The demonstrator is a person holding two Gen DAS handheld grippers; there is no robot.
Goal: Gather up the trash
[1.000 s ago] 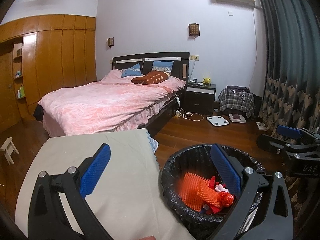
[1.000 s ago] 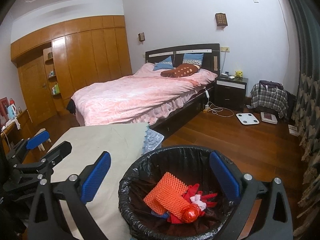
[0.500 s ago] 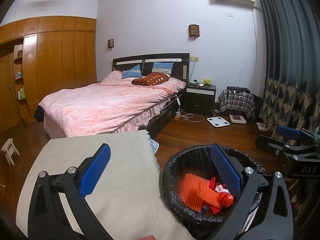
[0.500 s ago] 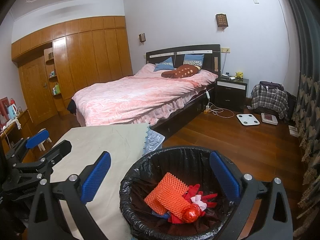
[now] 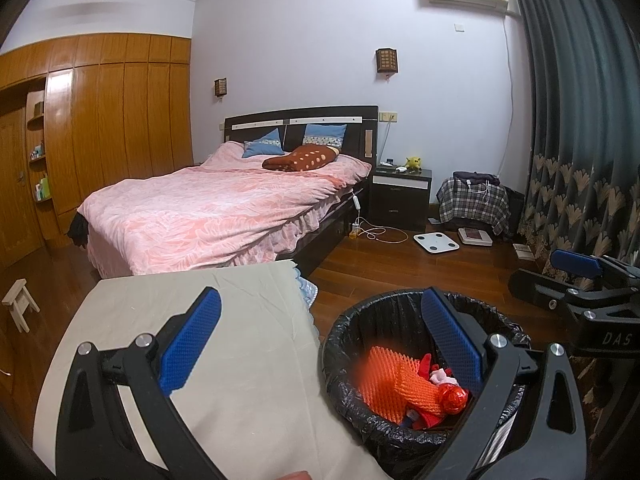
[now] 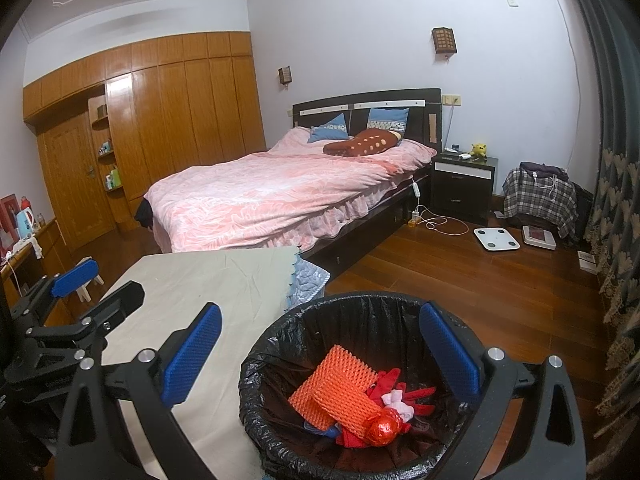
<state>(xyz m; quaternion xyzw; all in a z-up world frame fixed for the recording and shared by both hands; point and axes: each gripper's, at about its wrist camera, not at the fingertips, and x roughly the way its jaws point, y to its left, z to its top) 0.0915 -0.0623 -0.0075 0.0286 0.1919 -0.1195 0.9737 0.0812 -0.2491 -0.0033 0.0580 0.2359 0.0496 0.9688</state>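
A black-lined trash bin [image 5: 352, 332] [image 6: 360, 312] stands on the wood floor beside a cloth-covered table. Inside lie orange foam netting [image 5: 394, 382] [image 6: 336, 390], red scraps [image 6: 416, 398] and a red foil ball [image 5: 454, 396] [image 6: 386, 426]. My left gripper [image 5: 320, 344] is open and empty, above the table edge and the bin's left rim. My right gripper [image 6: 320, 354] is open and empty, above the bin. The right gripper also shows at the right of the left wrist view [image 5: 576, 276]; the left gripper shows at the left of the right wrist view [image 6: 76, 296].
The table has a beige cloth [image 5: 224, 320] [image 6: 208, 280]. Behind it is a pink bed [image 5: 224, 212], a dark nightstand [image 5: 400, 196], a white scale [image 5: 436, 242] and a cable on the floor. Dark curtains [image 5: 580, 140] hang at the right. A small stool [image 5: 20, 308] stands at the left.
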